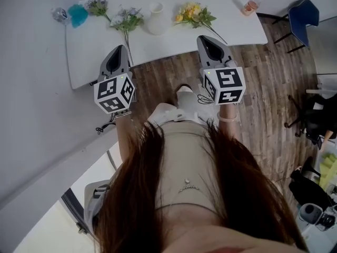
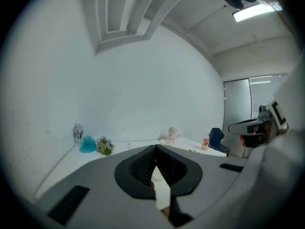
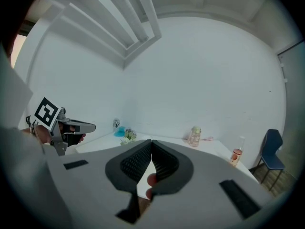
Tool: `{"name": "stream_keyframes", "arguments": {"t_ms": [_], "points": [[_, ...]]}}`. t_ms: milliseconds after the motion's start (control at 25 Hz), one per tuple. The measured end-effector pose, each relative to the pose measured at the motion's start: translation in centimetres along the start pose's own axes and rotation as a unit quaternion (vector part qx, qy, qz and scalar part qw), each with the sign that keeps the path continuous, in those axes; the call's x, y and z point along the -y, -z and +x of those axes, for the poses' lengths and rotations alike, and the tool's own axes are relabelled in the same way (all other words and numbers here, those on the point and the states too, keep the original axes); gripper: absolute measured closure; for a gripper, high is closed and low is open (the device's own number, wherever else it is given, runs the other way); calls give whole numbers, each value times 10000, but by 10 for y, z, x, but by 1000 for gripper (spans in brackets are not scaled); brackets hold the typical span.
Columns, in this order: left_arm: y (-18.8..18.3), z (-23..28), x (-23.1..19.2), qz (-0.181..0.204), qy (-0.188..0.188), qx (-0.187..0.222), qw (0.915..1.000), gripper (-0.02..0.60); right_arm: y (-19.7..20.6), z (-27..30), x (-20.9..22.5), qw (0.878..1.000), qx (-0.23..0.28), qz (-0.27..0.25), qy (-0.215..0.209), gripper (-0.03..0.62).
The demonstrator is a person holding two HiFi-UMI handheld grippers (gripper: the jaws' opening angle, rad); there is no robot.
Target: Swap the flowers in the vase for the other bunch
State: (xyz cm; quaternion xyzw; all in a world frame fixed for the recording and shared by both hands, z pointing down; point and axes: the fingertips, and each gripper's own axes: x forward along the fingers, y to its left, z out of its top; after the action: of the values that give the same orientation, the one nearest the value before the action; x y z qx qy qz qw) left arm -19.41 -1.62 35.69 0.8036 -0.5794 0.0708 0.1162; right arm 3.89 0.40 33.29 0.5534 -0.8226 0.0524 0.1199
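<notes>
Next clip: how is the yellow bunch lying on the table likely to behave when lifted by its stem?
The yellow bunch is probably light: thin stem, small blooms. Its leafy head looks fuller than the long stem, so it may droop or swing. That thin stem could twist in a loose grip.

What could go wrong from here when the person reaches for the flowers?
The left tool and right tool are shut; unless opened, they may push a thin stem instead of gripping it. The vase stands close between the yellow bunch and the purple bunch, so a reach might tip it.
</notes>
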Motion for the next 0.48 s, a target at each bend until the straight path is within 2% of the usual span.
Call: {"name": "stream_keyframes", "arguments": {"t_ms": [280, 480], "points": [[-6, 20, 13, -12, -237, -20, 9997, 577, -2, 12, 35, 9999, -27, 18, -108, 566], [-7, 34, 20, -184, -405, 7, 9990, 577, 2, 27, 59, 9995, -58, -140, -276, 566]]}}
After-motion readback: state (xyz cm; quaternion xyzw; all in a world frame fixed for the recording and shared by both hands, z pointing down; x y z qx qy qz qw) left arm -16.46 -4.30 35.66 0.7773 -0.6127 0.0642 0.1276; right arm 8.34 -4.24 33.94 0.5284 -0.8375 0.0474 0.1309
